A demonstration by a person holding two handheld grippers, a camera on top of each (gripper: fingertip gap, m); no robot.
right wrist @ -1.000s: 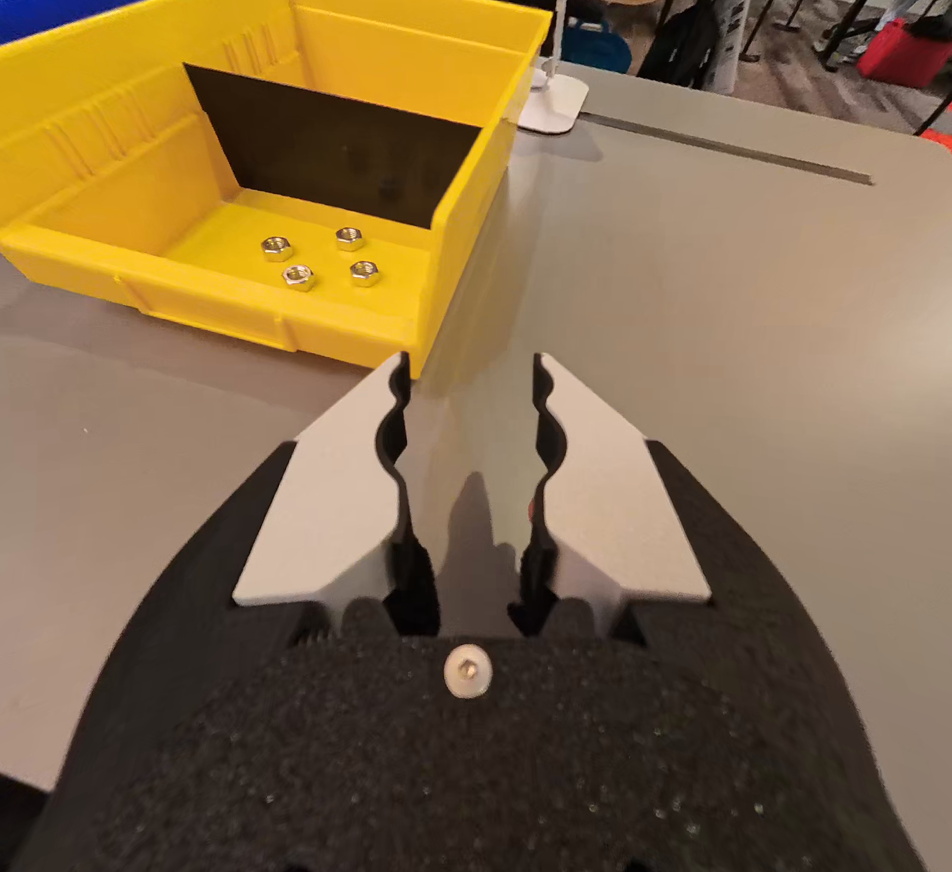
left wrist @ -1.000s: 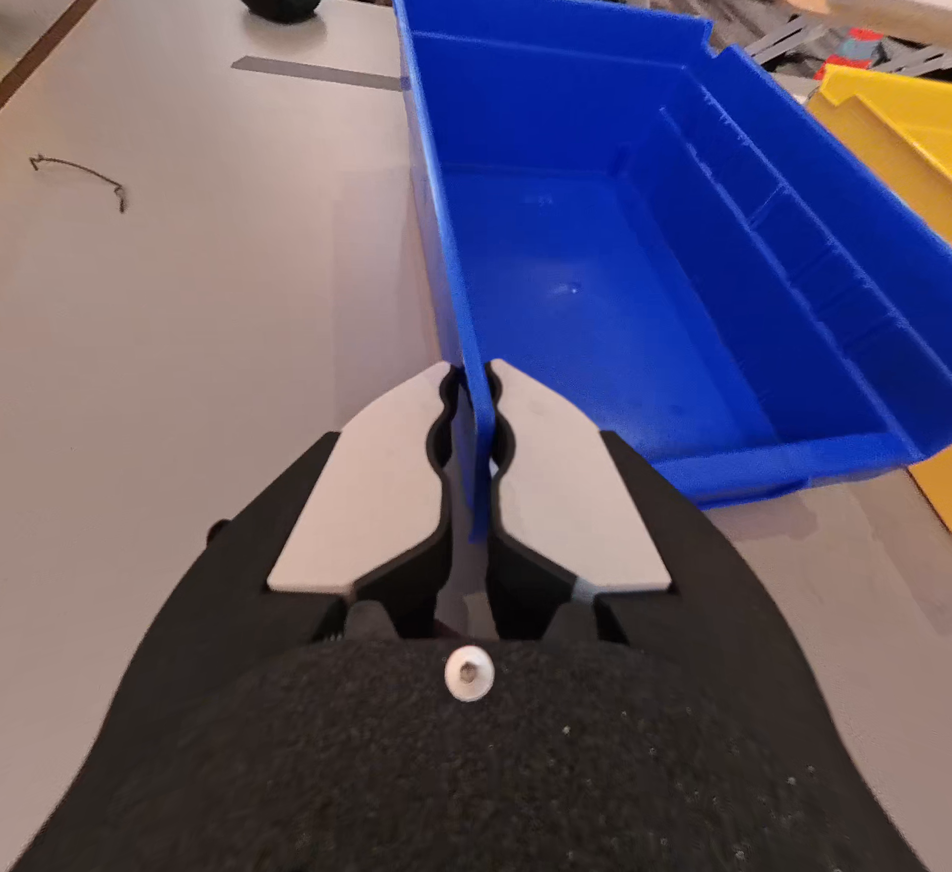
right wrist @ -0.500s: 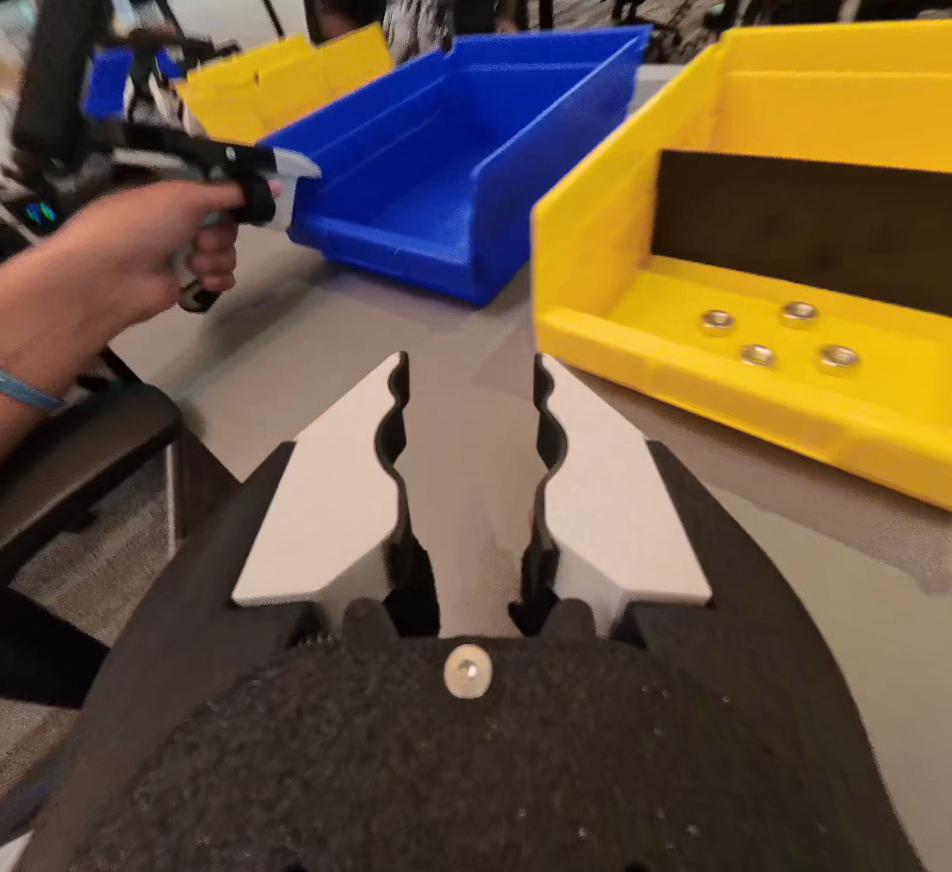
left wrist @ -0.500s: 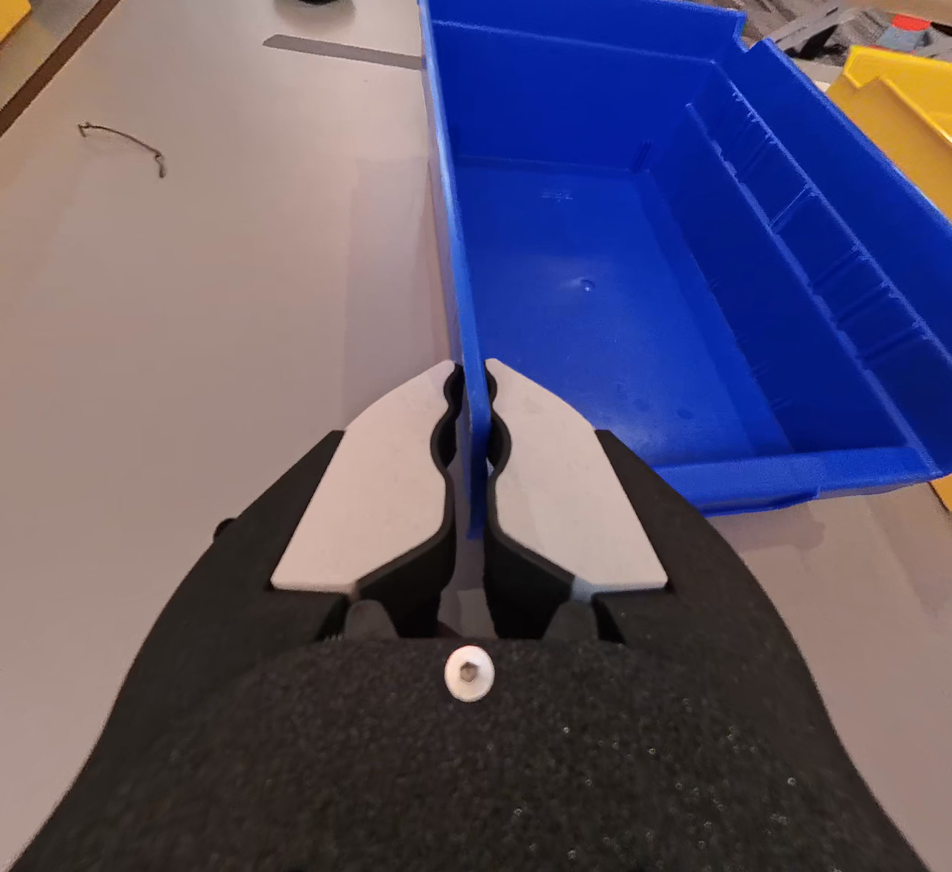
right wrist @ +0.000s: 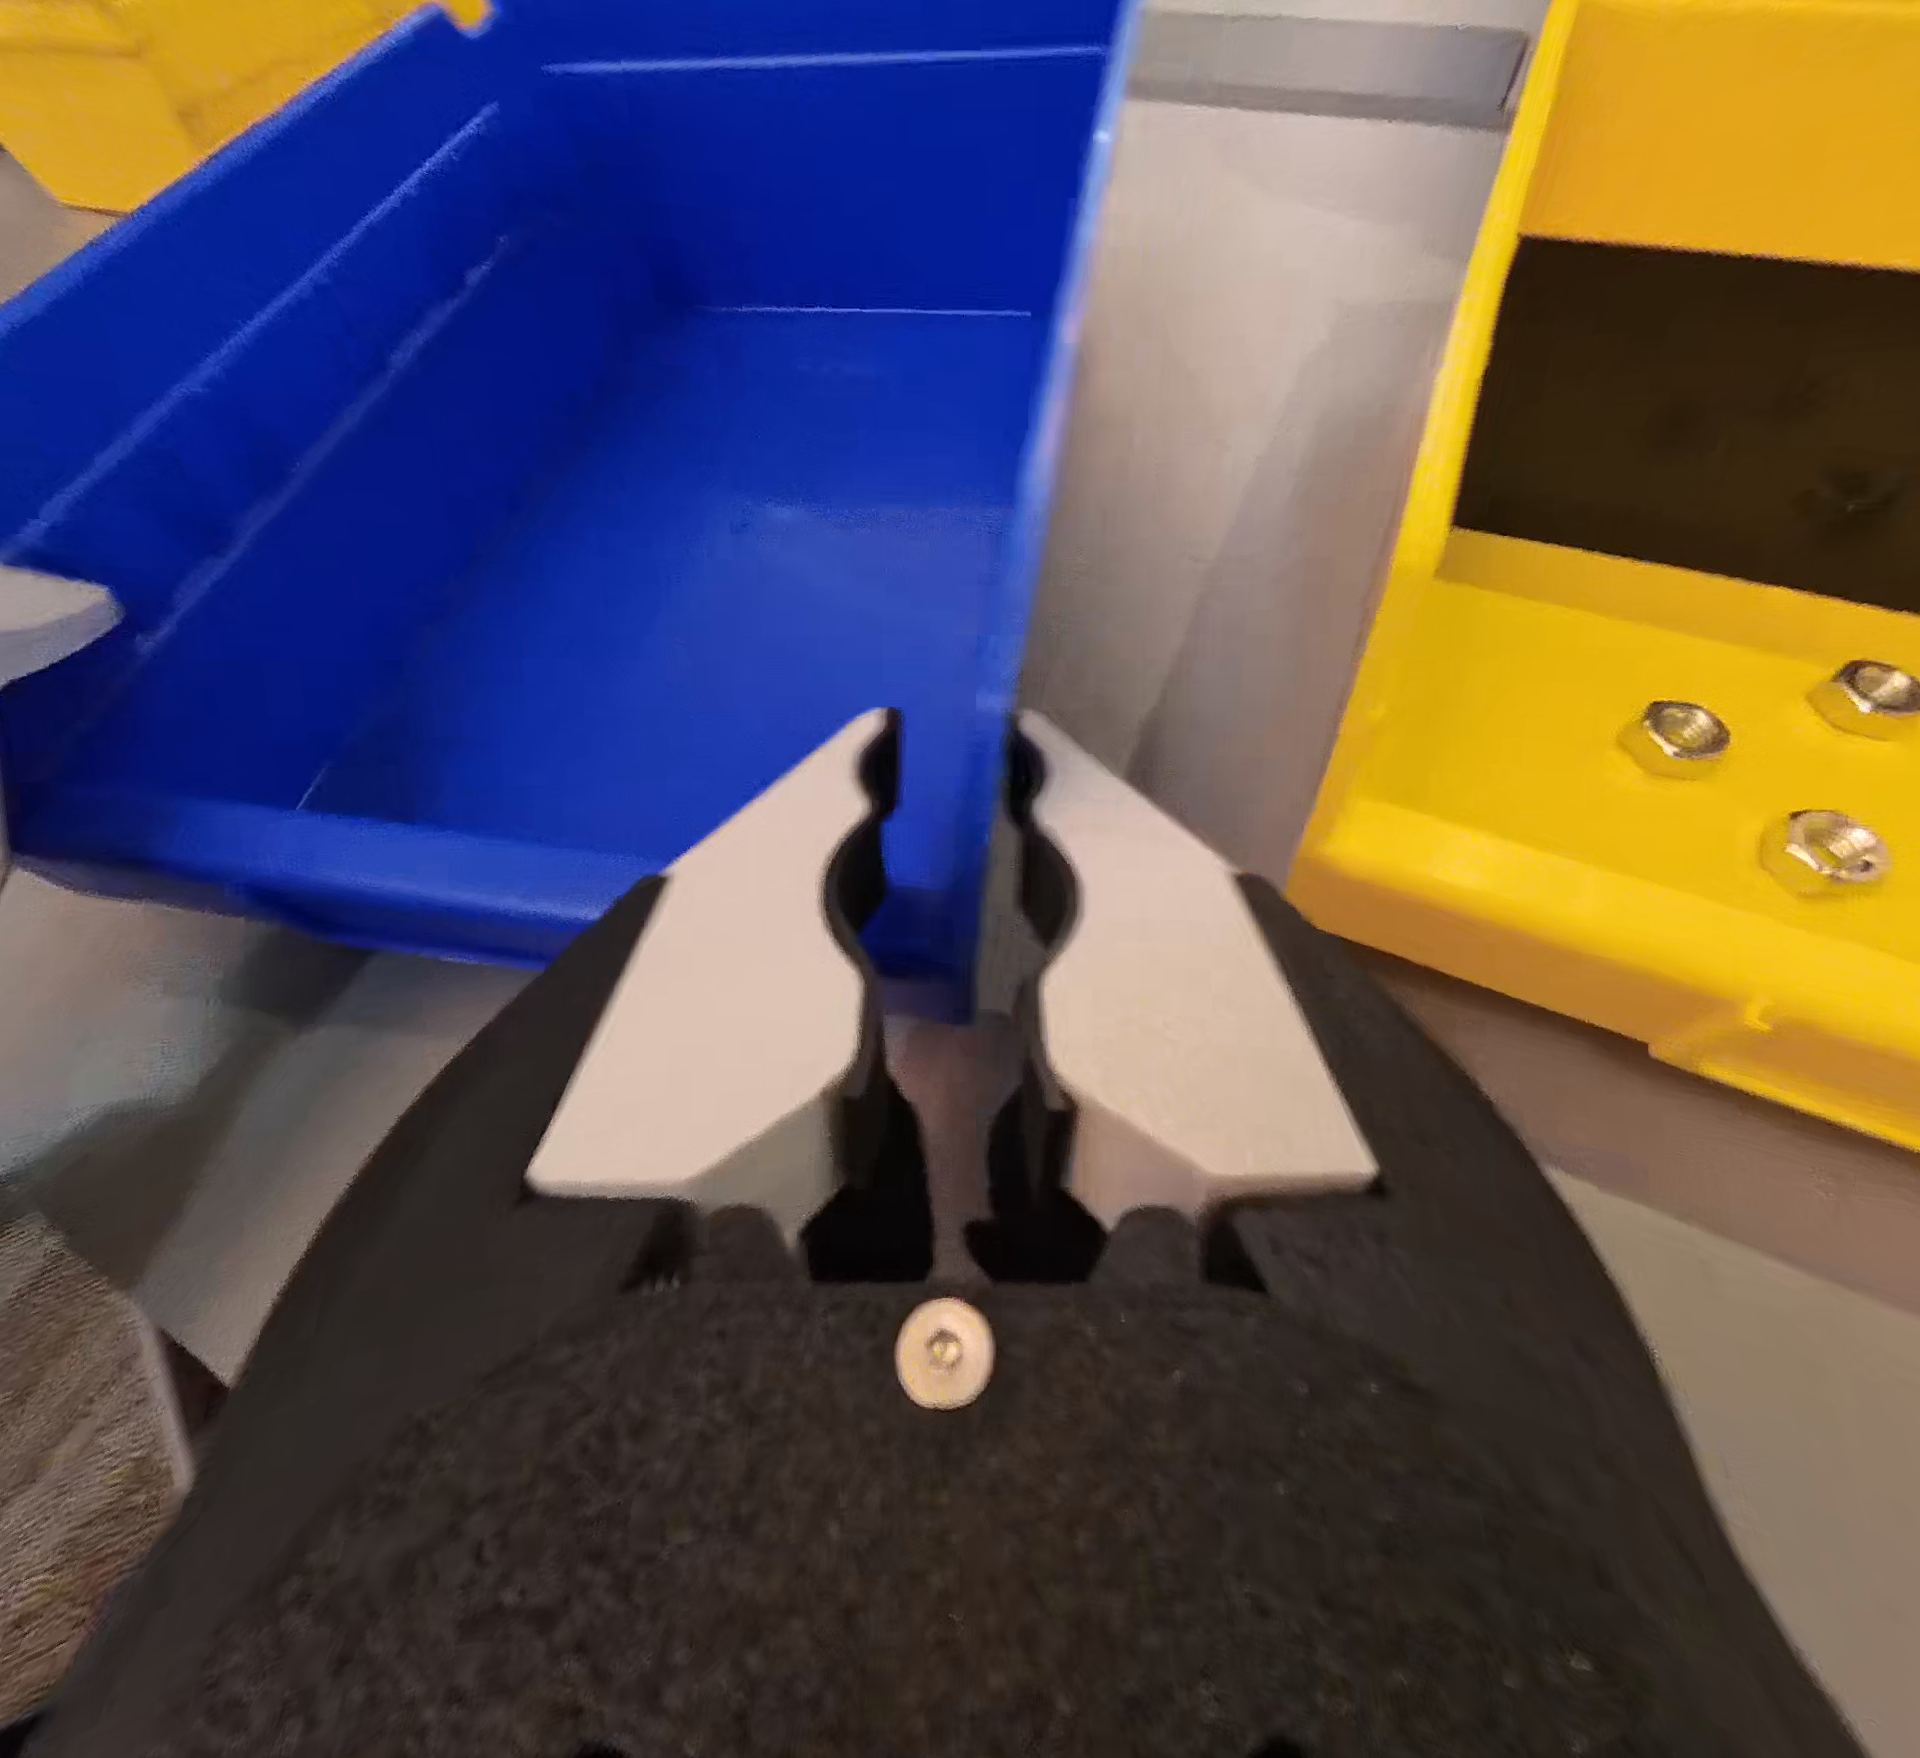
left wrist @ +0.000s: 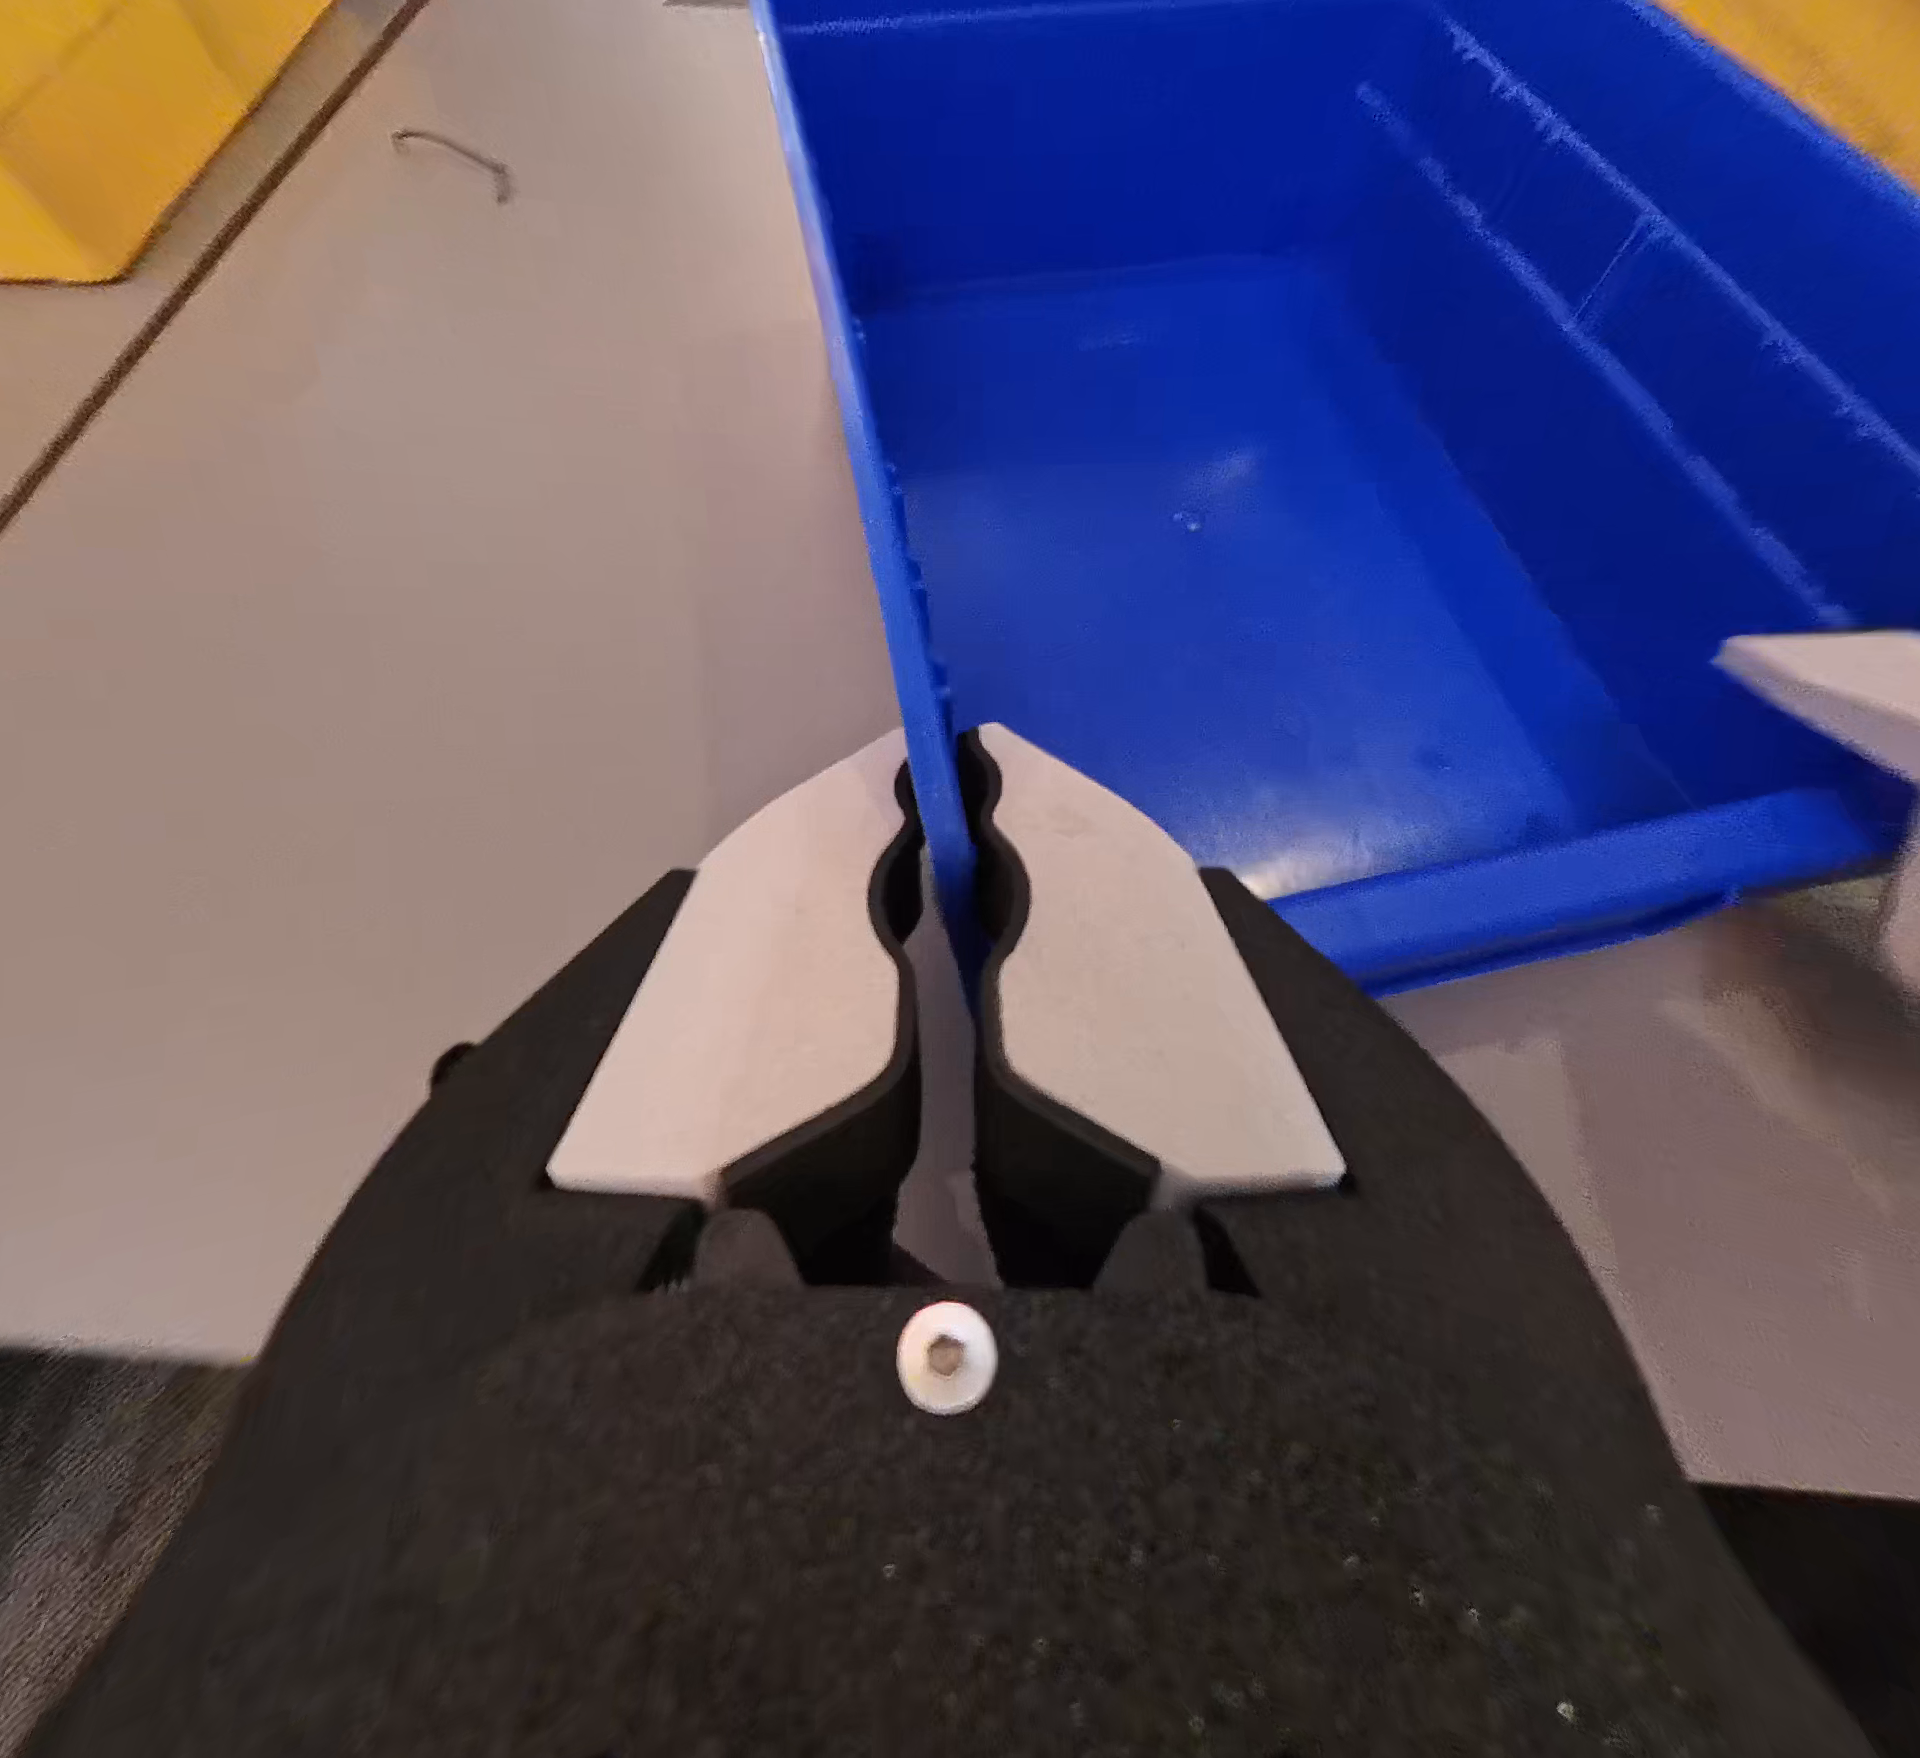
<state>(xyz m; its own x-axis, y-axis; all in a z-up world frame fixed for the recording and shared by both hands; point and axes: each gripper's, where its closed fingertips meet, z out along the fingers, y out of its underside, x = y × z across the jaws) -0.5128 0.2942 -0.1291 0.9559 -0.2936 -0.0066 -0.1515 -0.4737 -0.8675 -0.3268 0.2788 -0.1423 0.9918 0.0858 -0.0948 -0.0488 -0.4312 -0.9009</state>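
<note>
broadly, a grey worktop point(left wrist: 416, 669) carries a blue storage bin point(left wrist: 1299, 565) and, to its right, a yellow bin point(right wrist: 1558, 825) holding steel hex nuts point(right wrist: 1675, 734). left claw point(left wrist: 940, 742) is pinched tight on the blue bin's left wall; right claw point(right wrist: 951, 721) straddles its right wall, jaws slightly apart, not visibly clamping.

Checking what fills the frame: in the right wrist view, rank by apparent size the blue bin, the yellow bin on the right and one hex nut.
1. blue bin
2. yellow bin, cut off by the frame, so unsure
3. hex nut
</note>
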